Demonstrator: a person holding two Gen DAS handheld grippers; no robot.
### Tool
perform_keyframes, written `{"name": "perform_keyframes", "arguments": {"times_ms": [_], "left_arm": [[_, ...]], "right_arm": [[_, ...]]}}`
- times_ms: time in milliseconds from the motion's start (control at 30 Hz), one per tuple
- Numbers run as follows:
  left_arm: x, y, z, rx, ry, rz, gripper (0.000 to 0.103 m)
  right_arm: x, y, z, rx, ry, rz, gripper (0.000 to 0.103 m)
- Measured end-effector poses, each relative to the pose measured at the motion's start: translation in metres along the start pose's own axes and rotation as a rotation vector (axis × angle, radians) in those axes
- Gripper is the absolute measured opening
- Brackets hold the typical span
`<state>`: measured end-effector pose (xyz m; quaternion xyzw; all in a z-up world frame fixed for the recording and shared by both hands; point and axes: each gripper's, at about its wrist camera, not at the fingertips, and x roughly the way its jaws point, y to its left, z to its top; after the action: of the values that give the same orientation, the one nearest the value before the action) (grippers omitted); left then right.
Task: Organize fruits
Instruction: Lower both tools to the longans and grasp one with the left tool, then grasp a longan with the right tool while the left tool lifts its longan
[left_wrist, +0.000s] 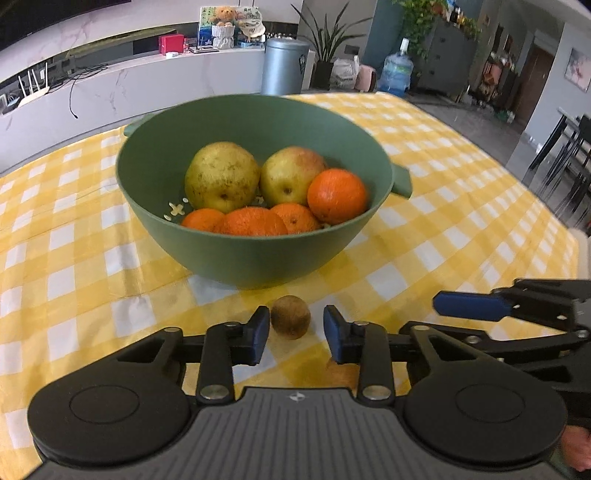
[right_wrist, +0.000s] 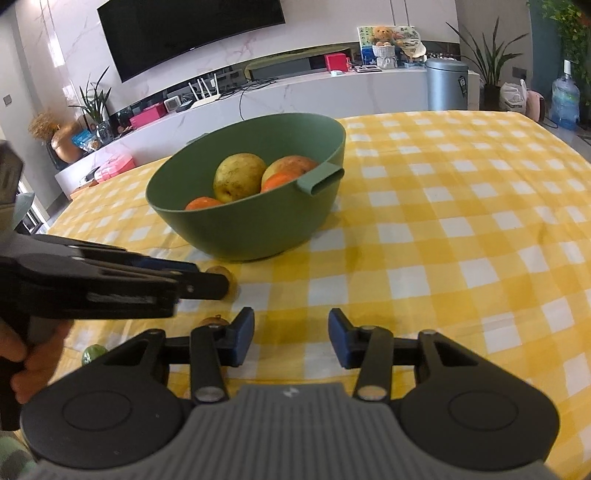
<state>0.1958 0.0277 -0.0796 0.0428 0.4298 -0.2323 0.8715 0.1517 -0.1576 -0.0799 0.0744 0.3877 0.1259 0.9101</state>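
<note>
A green bowl (left_wrist: 258, 258) sits on the yellow checked tablecloth (left_wrist: 461, 221) and holds two pears (left_wrist: 221, 175) and several oranges (left_wrist: 336, 195). A small brown kiwi (left_wrist: 290, 316) lies on the cloth in front of the bowl. My left gripper (left_wrist: 295, 334) is open, its fingers either side of the kiwi, not closed on it. My right gripper (right_wrist: 291, 338) is open and empty over bare cloth, right of the left gripper (right_wrist: 207, 284). The bowl (right_wrist: 258, 236) and the kiwi (right_wrist: 227, 277) also show in the right wrist view.
Another small brown fruit (right_wrist: 214, 320) and a small green fruit (right_wrist: 93, 353) lie on the cloth near the front left. A second brown fruit (left_wrist: 341, 373) lies under my left gripper. The bowl has a side handle (right_wrist: 321, 181). The table's far edge faces a white cabinet (left_wrist: 147, 85).
</note>
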Motion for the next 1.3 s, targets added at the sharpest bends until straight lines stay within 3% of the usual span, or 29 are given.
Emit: {"name": "perform_keyframes", "arguments": {"times_ms": [100, 533, 700, 867, 1300], "left_arm": [[0.004, 0.002, 0.0, -0.003, 0.017, 0.027, 0.028], [-0.032, 0.013, -0.003, -0.056, -0.012, 0.005, 0.028], [-0.045, 0.023, 0.0, -0.118, -0.047, 0.016, 0.028], [-0.056, 0.035, 0.003, -0.179, -0.087, 0.003, 0.028], [-0.064, 0.038, 0.006, -0.186, -0.121, 0.003, 0.028]], "right_arm": [[0.0, 0.003, 0.0, -0.017, -0.002, 0.001, 0.043], [-0.002, 0.012, -0.001, -0.039, -0.025, 0.118, 0.043], [0.004, 0.022, -0.001, -0.047, -0.001, 0.154, 0.037], [0.01, 0.032, -0.002, -0.077, 0.027, 0.149, 0.034], [0.03, 0.034, -0.001, -0.06, 0.08, 0.132, 0.021]]}}
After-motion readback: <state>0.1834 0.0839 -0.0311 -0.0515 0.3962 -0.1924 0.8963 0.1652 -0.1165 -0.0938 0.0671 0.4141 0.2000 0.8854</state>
